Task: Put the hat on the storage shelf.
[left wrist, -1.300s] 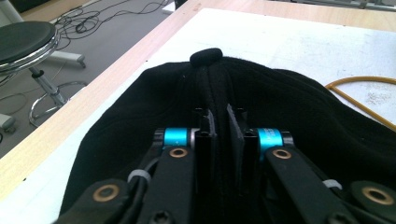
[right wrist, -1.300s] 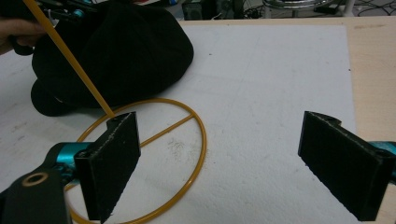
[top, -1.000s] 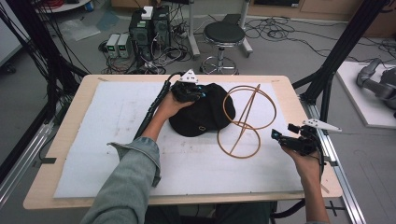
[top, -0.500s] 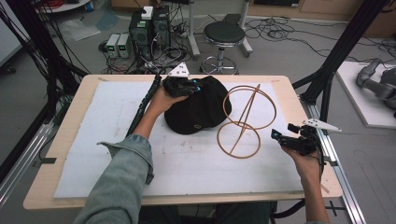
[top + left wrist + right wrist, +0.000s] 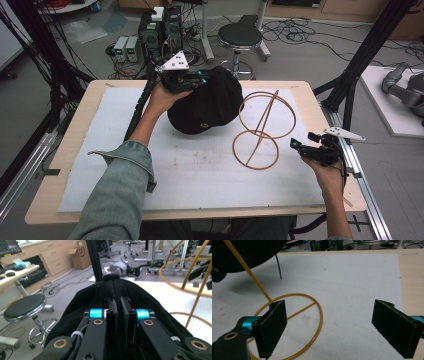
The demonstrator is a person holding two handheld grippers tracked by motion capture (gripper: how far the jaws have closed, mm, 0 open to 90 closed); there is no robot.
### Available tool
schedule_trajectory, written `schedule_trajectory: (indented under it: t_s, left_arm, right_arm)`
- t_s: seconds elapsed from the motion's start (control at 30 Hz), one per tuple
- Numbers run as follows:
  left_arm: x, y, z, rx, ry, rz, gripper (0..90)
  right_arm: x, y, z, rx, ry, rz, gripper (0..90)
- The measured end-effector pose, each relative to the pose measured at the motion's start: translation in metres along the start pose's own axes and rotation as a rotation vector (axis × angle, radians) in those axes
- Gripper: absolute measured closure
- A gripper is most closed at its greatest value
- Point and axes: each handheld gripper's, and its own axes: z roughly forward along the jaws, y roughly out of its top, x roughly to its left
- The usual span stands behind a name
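A: Where is the black cap (image 5: pixel 206 107)?

B: It is raised above the white mat (image 5: pixel 150 170) on the tabletop (image 5: pixel 70 150), near the far edge. The left claw (image 5: pixel 197 79) is clenched on the fabric at the cap's top, and the cap hangs from it; whether its lower edge touches the mat I cannot tell. In the left claw view the jaws stand almost together with black cloth pinched between them.

A: And beside it?

B: A yellow wire stand (image 5: pixel 262 132), two rings joined by a slanted rod, stands on the mat just right of the cap.

A: The other hand?

B: The right claw (image 5: pixel 299 147) is released, jaws wide apart, holding nothing, low near the stand's lower ring at the mat's right edge.
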Motion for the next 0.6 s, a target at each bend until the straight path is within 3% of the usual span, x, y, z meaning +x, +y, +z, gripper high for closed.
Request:
schedule_trajectory:
  t_s: [0.27,0.4,0.6]
  left_arm:
    - [0.002,0.03,-0.018,-0.042,0.027,0.036,84.5]
    - [0.007,0.043,-0.027,-0.054,0.052,0.041,84.5]
    - [0.01,0.057,-0.037,-0.094,0.055,0.04,84.5]
  right_arm:
    - [0.001,0.0,0.0,0.0,0.002,-0.003,12.7]
    - [0.001,0.0,0.001,0.003,0.005,-0.001,12.7]
    - [0.001,0.0,0.0,0.0,0.005,0.001,12.7]
